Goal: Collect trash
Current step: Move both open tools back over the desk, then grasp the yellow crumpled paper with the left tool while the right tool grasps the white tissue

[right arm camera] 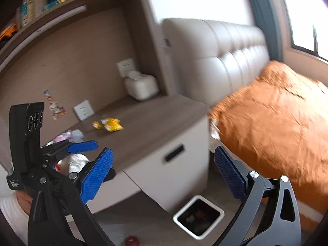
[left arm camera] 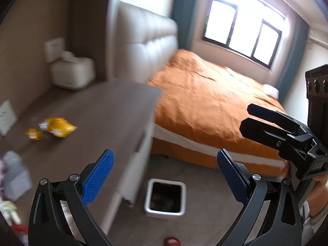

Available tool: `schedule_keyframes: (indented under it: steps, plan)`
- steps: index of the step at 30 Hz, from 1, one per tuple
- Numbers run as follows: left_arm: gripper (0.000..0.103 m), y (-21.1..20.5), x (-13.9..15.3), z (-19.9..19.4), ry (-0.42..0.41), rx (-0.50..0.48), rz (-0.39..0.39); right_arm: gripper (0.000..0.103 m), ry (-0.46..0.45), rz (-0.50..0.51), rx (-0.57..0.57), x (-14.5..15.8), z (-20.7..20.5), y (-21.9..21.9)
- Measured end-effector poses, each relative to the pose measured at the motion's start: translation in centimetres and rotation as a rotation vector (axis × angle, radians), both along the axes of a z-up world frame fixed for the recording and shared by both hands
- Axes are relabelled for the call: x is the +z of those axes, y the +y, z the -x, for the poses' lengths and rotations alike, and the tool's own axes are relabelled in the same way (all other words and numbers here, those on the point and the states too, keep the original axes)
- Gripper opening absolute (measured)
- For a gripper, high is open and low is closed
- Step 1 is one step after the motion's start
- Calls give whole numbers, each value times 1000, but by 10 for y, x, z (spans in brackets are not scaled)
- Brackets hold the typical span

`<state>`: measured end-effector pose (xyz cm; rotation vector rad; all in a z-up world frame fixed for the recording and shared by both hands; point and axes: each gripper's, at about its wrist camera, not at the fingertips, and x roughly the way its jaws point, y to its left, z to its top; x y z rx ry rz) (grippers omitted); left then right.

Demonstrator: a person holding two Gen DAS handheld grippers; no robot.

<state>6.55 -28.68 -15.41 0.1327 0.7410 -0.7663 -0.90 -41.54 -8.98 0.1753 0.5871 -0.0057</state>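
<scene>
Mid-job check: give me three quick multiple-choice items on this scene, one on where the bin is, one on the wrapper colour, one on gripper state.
1. Where does the trash bin stand?
A. On the bed
B. On the floor by the cabinet
C. On the shelf

2. What colour are the snack wrappers on the cabinet top?
A. Yellow
B. Green
C. Black

3. How does the right gripper stand?
A. Shut on a wrapper
B. Shut, empty
C. Open, empty

Answers: 1 B, the bin sits on the floor below the cabinet's drawer front. 2 A, both pieces are yellow. 3 C, its blue pads are wide apart with nothing between them.
</scene>
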Motion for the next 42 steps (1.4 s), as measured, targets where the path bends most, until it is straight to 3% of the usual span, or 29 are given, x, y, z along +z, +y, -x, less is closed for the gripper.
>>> schedule_keyframes:
  steps: [9, 19, 30, 40, 42]
  plan:
    - [98, 127, 36, -10, -57, 268, -4, 98, -38, 27, 215, 24, -47, 93]
    - [98, 244, 34, -16, -67, 490, -23, 98, -9, 57, 356, 20, -82, 180]
    - [98, 294, -10, -42, 31, 517, -29, 98, 72, 86, 365, -11, -102, 226]
    - [98, 299, -41, -69, 105, 412, -41, 98, 187, 87, 296, -67, -123, 241]
    - [92, 298, -47, -74, 121, 379, -44, 98, 211, 95, 278, -80, -126, 243]
